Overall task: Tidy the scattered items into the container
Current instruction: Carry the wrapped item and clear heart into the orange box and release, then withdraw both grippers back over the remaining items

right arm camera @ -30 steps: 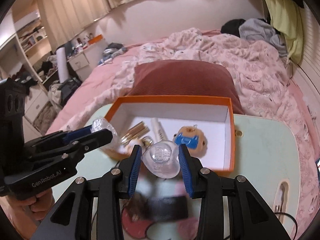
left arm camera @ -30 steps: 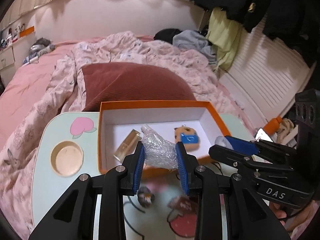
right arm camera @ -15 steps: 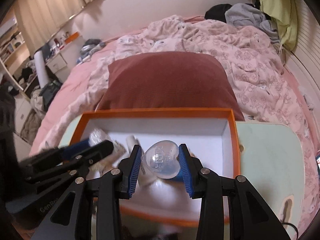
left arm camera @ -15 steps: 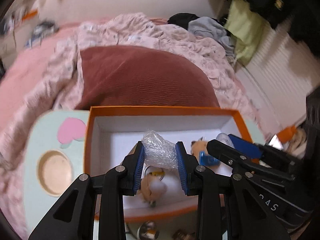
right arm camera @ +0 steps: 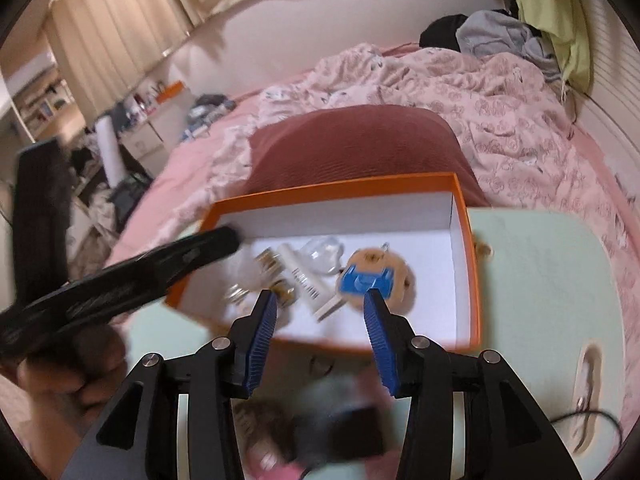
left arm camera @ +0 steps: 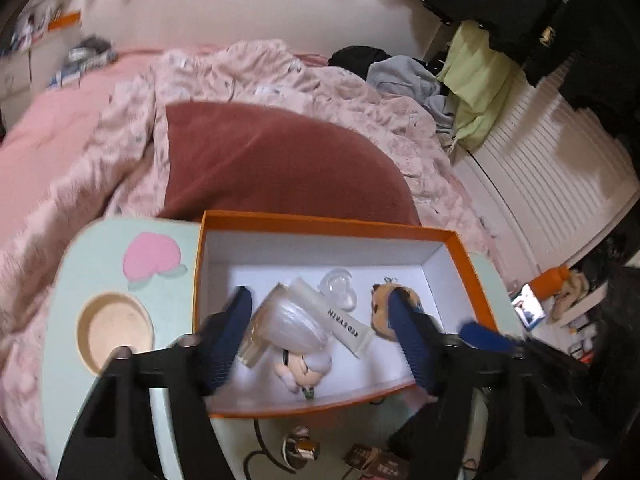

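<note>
Plastic wad [left arm camera: 294, 326] and clear heart [left arm camera: 340, 290] dropped into orange box [left arm camera: 320, 222]; both hand-held grippers [left arm camera: 320, 332] [right arm camera: 320, 316] just opened, empty.

Right tongs [right arm camera: 320, 316] parted and empty over the orange box [right arm camera: 466, 216], clear heart case [right arm camera: 322, 254] inside.

Both jaws have just been opening. The left hand-held gripper [left arm camera: 320, 332] has let go of the plastic wrap [left arm camera: 288, 328], which now lies in the box [left arm camera: 332, 224]. The right hand-held gripper [right arm camera: 322, 336] has dropped the clear heart [right arm camera: 322, 256] there too, and nothing is between its pads.
</note>
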Motion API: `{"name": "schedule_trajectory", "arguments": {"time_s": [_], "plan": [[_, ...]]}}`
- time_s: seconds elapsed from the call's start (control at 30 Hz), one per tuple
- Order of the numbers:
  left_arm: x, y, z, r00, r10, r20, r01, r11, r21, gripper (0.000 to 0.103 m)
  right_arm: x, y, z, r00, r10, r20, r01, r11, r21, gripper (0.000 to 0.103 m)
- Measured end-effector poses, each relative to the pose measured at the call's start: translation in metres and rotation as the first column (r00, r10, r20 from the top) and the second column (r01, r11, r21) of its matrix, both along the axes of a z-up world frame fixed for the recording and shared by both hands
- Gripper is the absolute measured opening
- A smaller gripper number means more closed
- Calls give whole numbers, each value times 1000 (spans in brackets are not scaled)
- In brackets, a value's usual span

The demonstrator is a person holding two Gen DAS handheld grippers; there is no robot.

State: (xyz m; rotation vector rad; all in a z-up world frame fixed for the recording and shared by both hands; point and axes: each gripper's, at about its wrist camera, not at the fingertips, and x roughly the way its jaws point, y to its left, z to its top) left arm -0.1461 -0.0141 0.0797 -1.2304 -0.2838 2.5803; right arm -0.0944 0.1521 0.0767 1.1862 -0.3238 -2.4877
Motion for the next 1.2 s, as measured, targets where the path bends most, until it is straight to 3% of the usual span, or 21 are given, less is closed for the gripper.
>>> {"name": "schedule_trajectory", "arguments": {"time_s": [0.1,0.23,0.27,0.33,0.47,0.57,0.8,1.07,1.13,1.2], "plan": [[-2,5,6,998,11,-58,-12,999,-29,71,26,-2,8,999,28,-35,-28,1000,1,44],[4,-2,12,996,43,-81,-42,999,17,71,60,-6,12,995,61,-74,-56,997,62,48],[7,-4,12,996,47,-78,-45,999,26,71,67,-6,11,995,62,-74,-57,996,74,52],[19,-8,13,995,59,-78,-57,998,27,71,82,-4,5,996,64,-58,-58,993,101,55],[58,-11,11,993,104,-50,-108,990,-88,71,113,1,-11,998,62,-19,-58,980,190,55],[96,-10,8,998,46,-42,-49,997,-57,71,131,5,-27,998,62,31,-67,968,242,55],[159,-10,-14,997,49,-57,-56,990,-127,72,139,5,-46,999,28,42,-38,963,266,55],[180,5,-51,999,37,28,-33,989,-147,71,135,5,-61,996,-22,88,-6,952,306,62],[176,6,-60,997,42,65,-31,986,-163,71,136,7,-61,995,-41,89,12,952,307,66],[174,7,-66,995,40,90,-25,986,-164,72,136,8,-62,994,-61,89,30,947,319,79]]}}
